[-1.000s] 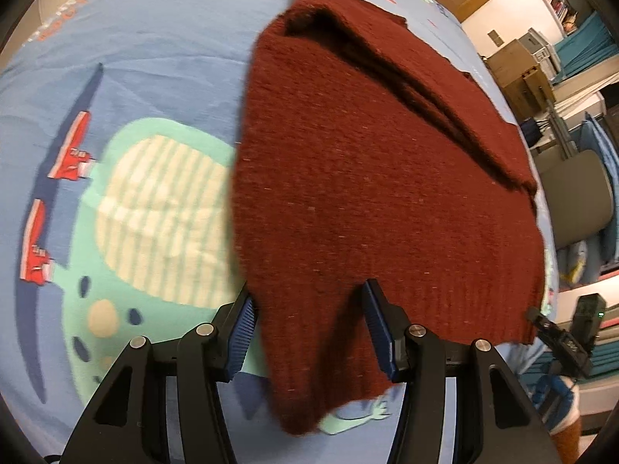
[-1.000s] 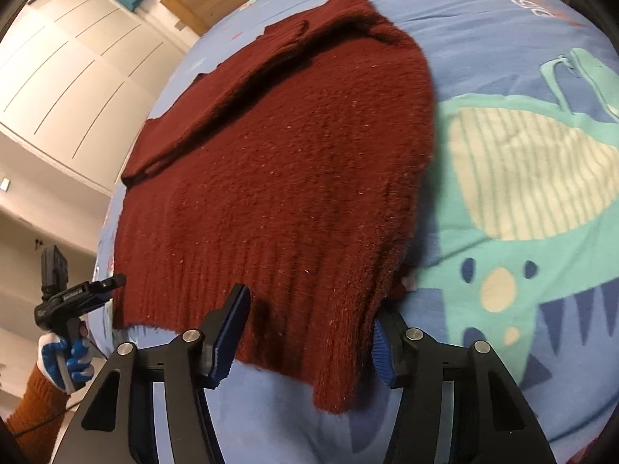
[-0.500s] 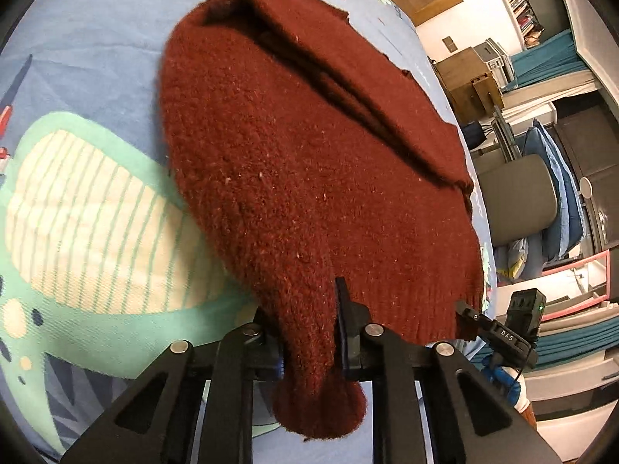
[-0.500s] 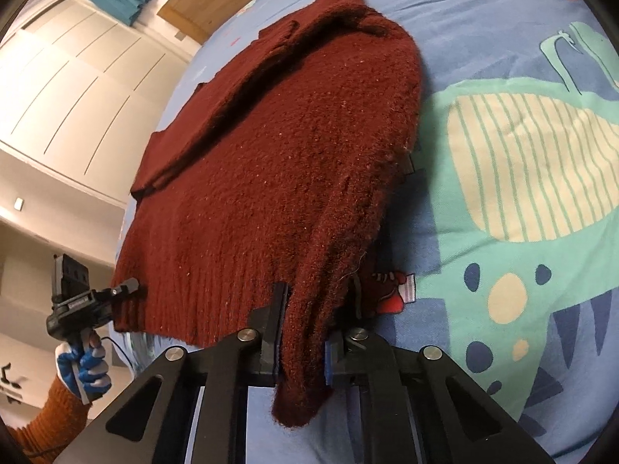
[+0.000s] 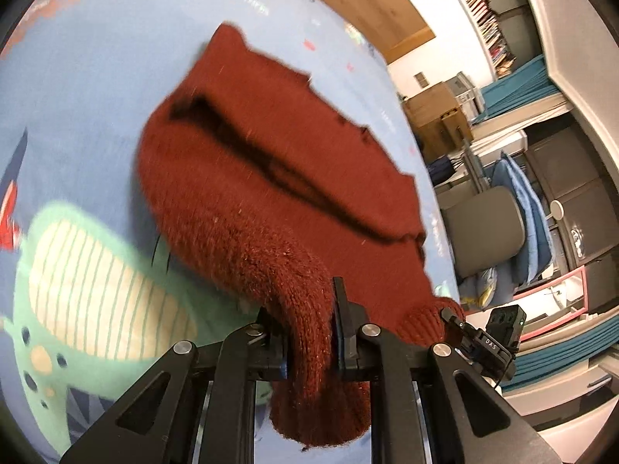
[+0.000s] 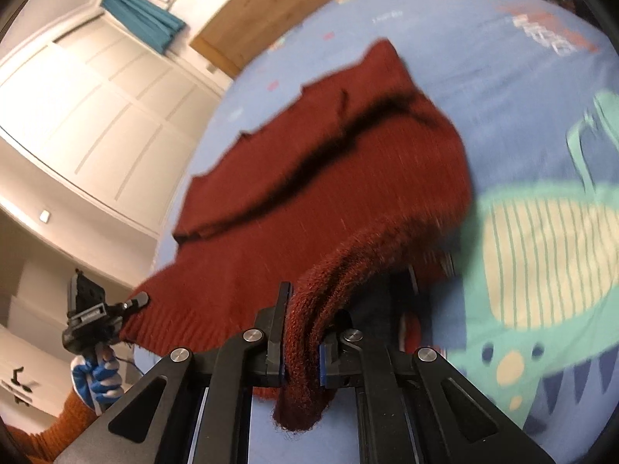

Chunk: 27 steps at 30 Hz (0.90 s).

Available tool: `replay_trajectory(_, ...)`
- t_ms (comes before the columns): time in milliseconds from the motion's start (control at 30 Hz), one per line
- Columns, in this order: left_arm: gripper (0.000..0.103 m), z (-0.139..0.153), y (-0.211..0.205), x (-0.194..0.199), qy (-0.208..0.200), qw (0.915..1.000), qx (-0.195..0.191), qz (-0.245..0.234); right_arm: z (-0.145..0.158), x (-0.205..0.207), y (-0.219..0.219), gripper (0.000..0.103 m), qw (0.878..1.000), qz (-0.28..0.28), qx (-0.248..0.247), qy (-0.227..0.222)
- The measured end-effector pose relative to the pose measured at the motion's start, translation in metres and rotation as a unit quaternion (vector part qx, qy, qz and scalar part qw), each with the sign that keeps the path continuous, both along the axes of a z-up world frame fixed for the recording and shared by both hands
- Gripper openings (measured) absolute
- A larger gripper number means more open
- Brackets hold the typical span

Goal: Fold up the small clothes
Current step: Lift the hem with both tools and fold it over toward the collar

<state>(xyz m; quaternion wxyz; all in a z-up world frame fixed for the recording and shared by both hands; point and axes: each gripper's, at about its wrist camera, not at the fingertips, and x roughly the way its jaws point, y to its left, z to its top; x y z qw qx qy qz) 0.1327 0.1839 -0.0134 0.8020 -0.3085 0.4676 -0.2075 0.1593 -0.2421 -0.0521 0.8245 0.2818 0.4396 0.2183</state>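
The sweater (image 5: 247,193) is coarse, fuzzy rust-red knit, the bedsheet (image 5: 96,77) beneath smooth matt printed cloth, and each hand-held gripper (image 5: 309,332) matt black plastic with shiny metal screws.

The sweater (image 5: 247,178) lies on the bedspread (image 5: 96,77). In the left wrist view a chair (image 5: 483,228) stands to its right and a headboard (image 5: 359,0) far behind it; the whale print (image 5: 96,290) sits left.

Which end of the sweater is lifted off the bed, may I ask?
The sweater's near end, pinched by the left gripper and right gripper; the far end lies flat.
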Motion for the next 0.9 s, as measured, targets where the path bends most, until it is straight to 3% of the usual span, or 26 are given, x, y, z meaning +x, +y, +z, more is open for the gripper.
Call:
replay_trajectory(233, 0.013, 0.038, 0.001, 0.051, -0.041, 0.9989, 0.014, 0.014, 0.049, 0.048, -0.008, 0.01, 0.998, -0.027, 0.013, -0.061)
replay_trajectory(367, 0.013, 0.044, 0.003, 0.09, -0.045, 0.9981, 0.031, 0.028, 0.066, 0.086, -0.013, 0.01, 0.995, -0.052, 0.02, -0.077)
replay_trajectory(533, 0.013, 0.025, -0.006, 0.139, -0.027, 0.9971, 0.062, 0.037, 0.068, 0.14, -0.015, 0.01, 0.994, -0.087, 0.019, -0.067)
replay_trajectory(767, 0.016, -0.022, -0.006, 0.19, 0.028, 0.993, 0.103, 0.05, 0.039, 0.2, -0.008, 0.01, 0.994, -0.106, -0.014, -0.028)
replay_trajectory(900, 0.019, -0.043, 0.005, 0.204, 0.062, 0.993, 0.081, 0.061, 0.018, 0.221, -0.002, 0.013, 0.994, -0.108, -0.036, -0.001)
